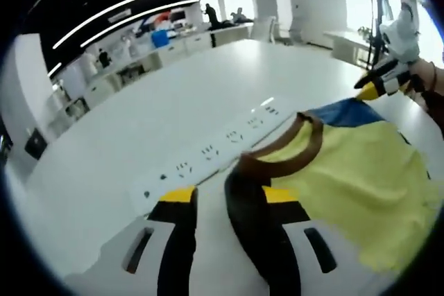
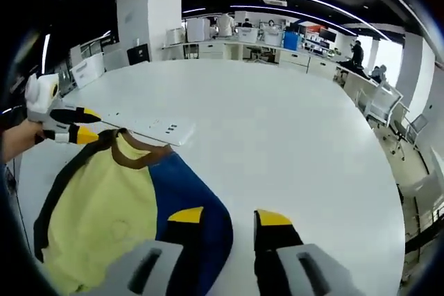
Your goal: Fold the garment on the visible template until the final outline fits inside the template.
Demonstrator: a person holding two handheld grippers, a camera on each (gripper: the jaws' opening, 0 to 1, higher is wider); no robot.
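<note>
A large white table stretches away with plenty of bare surface on its far side and toward the office desks beyond. One garment, a yellow shirt with a brown collar, a blue sleeve and a dark sleeve, lies flat at the near edge of the table. Just past its collar sits one long white power strip, close enough that the collar nearly touches it. There are two grippers, each with yellow-tipped black jaws. In the left gripper view, the left gripper stands with its jaws apart at the shirt's dark shoulder edge; the dark cloth runs between the jaws and over the right-hand one, but whether they pinch it is hard to judge. In the right gripper view, the right gripper also has its jaws spread, with one jaw over the blue sleeve and the other over bare table; nothing is clamped. Each gripper also appears small at the side of the other view, held by a person's hand, near the shirt's far corner. The shirt's lower hem is cut off by the edge of both views, and no folding outline can be made out on the table. A few people stand far off among the desks, too small to describe.
</note>
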